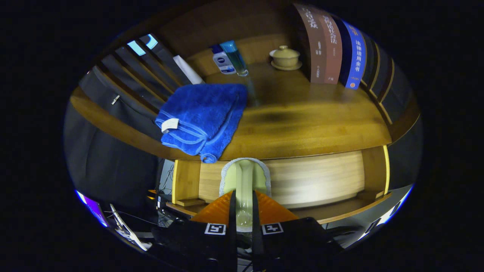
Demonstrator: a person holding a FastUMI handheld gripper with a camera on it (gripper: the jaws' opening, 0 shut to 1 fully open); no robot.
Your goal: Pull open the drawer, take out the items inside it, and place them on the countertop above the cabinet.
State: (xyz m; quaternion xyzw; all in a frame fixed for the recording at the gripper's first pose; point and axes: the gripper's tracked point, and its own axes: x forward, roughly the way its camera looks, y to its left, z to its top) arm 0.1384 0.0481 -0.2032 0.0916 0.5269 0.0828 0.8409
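My gripper (243, 202) is shut on the clear handle of a pale green brush-like pad (244, 172) with a grey fuzzy rim. The pad stands upright just ahead of the fingers, in front of the cabinet's light wooden front (314, 181) and just below the countertop's edge (302, 151). A folded blue towel (202, 113) lies on the countertop beyond and left of the fingers, one corner hanging over the front edge. I cannot tell whether the wooden front is an open or closed drawer.
At the back of the countertop stand two bottles (228, 60) and a lidded tea bowl on a saucer (285, 57). Upright books (332, 49) line the right side. Slatted dark furniture (128, 79) stands to the left, and cables lie on the floor (124, 223).
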